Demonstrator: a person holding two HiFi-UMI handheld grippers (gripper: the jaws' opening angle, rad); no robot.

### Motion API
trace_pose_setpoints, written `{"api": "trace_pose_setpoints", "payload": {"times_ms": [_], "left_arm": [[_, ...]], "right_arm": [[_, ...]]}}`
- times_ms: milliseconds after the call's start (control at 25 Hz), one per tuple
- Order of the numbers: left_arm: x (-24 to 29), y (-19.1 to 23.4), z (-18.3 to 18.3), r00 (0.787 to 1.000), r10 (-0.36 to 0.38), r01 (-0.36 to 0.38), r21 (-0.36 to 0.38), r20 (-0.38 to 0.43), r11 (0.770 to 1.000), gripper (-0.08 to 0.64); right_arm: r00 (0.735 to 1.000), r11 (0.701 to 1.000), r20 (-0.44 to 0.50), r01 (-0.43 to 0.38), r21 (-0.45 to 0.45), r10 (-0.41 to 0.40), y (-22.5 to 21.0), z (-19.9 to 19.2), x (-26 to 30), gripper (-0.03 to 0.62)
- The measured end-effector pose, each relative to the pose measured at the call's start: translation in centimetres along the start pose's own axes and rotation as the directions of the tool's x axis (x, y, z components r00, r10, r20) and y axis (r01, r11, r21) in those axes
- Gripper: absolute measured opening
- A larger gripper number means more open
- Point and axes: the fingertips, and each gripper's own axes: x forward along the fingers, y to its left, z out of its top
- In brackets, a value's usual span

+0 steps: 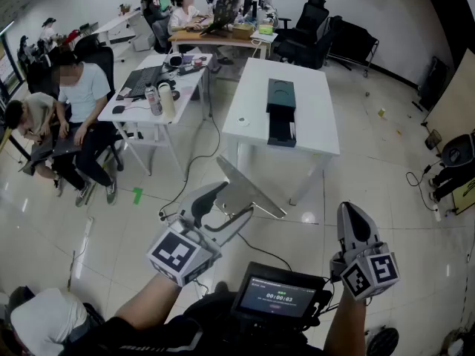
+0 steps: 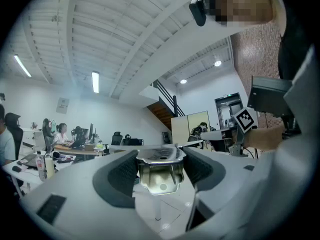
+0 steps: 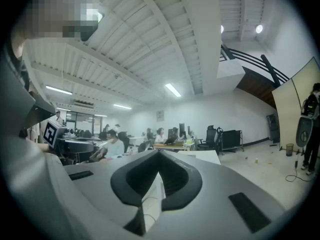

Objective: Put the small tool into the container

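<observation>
Item: stamped metal tool (image 1: 249, 188), judged stiff, light, slippery (bare steel). Left gripper (image 2: 160, 154) pinched it across flanges, jaws spread wide. Right gripper (image 3: 159, 154): jaws together, empty. Container (image 1: 280, 113) lay at 12 o'clock.

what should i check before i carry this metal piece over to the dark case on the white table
1. Grip on the metal part: ok. It sits between both pads of the left gripper.
2. Right gripper free: ok. Its jaws are together with nothing in them.
3. Container in sight: ok. It lies on the white table straight ahead.
4. Container open to take the part: cannot tell from here.
5. Walking path: not ok. A cable trails over the floor by the table's left side, so mind it.
</observation>
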Motion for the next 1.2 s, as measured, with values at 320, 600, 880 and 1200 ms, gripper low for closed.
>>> {"api": "trace_pose_setpoints", "payload": {"times_ms": [320,600,880,1200], "left_arm": [[0.1,6.1,-1.3,0.999,-0.045,0.045,-0.002,0.002,0.999,0.325],[4.2,11.0,-2.3,0.997,-0.077,0.077,-0.008,-0.012,0.997,0.325],[15.3,13.3,-2.2,0.998,-0.055,0.055,0.003,-0.018,0.998,0.325],[31.7,14.5,-0.2,0.999,-0.038,0.04,0.046,-0.036,0.998,0.325]], "right_arm": [[0.999,0.999,0.0,0.036,-0.011,-0.036,2.2,-0.7,5.0,-0.005],[0.998,0.999,-0.02,0.054,0.001,-0.054,0.4,-1.4,10.5,-0.005],[1.0,1.0,-0.004,0.001,0.026,-0.001,-9.3,-1.8,17.6,-0.005],[0.997,0.996,0.029,-0.067,0.058,0.065,-24.5,0.3,25.8,-0.005]]}}
